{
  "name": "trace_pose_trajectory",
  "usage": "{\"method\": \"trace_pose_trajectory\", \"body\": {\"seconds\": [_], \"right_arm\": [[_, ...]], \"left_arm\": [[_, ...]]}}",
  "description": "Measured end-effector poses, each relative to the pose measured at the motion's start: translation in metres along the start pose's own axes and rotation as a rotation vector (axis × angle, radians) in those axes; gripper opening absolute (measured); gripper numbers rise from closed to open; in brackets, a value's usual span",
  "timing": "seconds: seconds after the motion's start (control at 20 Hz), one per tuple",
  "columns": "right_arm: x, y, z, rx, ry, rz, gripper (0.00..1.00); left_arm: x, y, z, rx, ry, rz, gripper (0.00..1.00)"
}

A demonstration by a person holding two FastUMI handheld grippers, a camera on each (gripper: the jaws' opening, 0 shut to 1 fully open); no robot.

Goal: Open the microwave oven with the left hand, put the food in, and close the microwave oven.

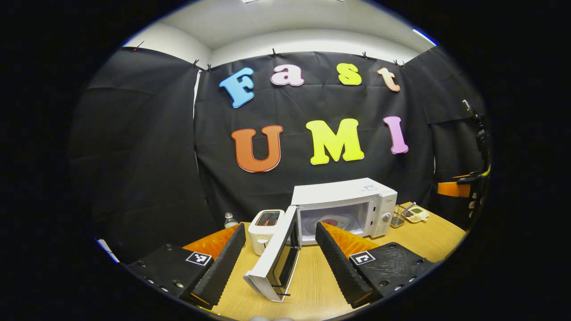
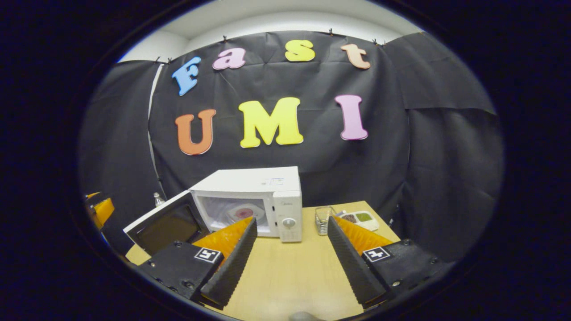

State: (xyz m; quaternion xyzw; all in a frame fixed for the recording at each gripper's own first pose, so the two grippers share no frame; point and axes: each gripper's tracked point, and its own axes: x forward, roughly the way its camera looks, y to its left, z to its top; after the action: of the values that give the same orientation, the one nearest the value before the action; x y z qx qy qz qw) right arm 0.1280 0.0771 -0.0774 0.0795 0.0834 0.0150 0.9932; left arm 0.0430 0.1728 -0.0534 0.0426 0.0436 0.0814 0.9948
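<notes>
A white microwave oven (image 1: 352, 203) (image 2: 263, 196) stands at the back of the wooden table with its door (image 1: 276, 256) (image 2: 167, 227) swung wide open to the left. Inside it lies a white plate with reddish food (image 1: 331, 221) (image 2: 243, 212). My left gripper (image 1: 281, 263) is open, its ribbed black fingers on either side of the door's free edge without touching it. My right gripper (image 2: 292, 263) is open too, held back over the table in front of the oven with nothing between its fingers. The other gripper's orange body (image 2: 100, 209) shows at the far left in the right gripper view.
A white toaster (image 1: 265, 229) and a small bottle (image 1: 229, 220) stand left of the oven. A wire holder (image 2: 323, 220) and a divided tray of food (image 2: 359, 218) (image 1: 415, 213) sit to its right. Black cloth walls close in the table (image 2: 290, 276).
</notes>
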Motion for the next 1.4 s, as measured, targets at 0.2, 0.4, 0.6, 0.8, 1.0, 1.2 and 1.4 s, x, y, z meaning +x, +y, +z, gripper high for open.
{"method": "trace_pose_trajectory", "body": {"seconds": [0.2,0.4,0.6,0.8,1.0,1.2,1.4], "right_arm": [[-0.016,-0.025,0.008,0.006,-0.003,-0.052,0.92],[-0.02,-0.03,0.011,0.039,0.002,-0.071,0.92],[-0.026,-0.024,0.014,0.044,0.001,-0.061,1.0],[-0.032,-0.022,0.01,0.059,0.014,-0.063,0.92],[-0.039,-0.03,0.006,0.063,0.03,-0.082,1.0],[-0.051,-0.034,0.0,0.061,0.051,-0.103,1.0],[-0.062,-0.033,-0.01,0.1,0.09,-0.114,1.0]], "left_arm": [[0.005,-0.005,0.003,-0.027,-0.016,-0.017,0.84],[0.006,-0.007,0.012,-0.041,-0.056,-0.051,0.33],[0.003,0.005,0.016,-0.031,-0.088,-0.059,0.0],[0.012,0.05,-0.013,-0.024,-0.046,0.023,0.0],[0.015,0.096,-0.063,-0.058,0.016,0.098,0.0],[0.02,0.109,-0.109,-0.053,0.071,0.092,0.0],[0.035,0.106,-0.15,-0.066,0.138,0.069,0.0]]}}
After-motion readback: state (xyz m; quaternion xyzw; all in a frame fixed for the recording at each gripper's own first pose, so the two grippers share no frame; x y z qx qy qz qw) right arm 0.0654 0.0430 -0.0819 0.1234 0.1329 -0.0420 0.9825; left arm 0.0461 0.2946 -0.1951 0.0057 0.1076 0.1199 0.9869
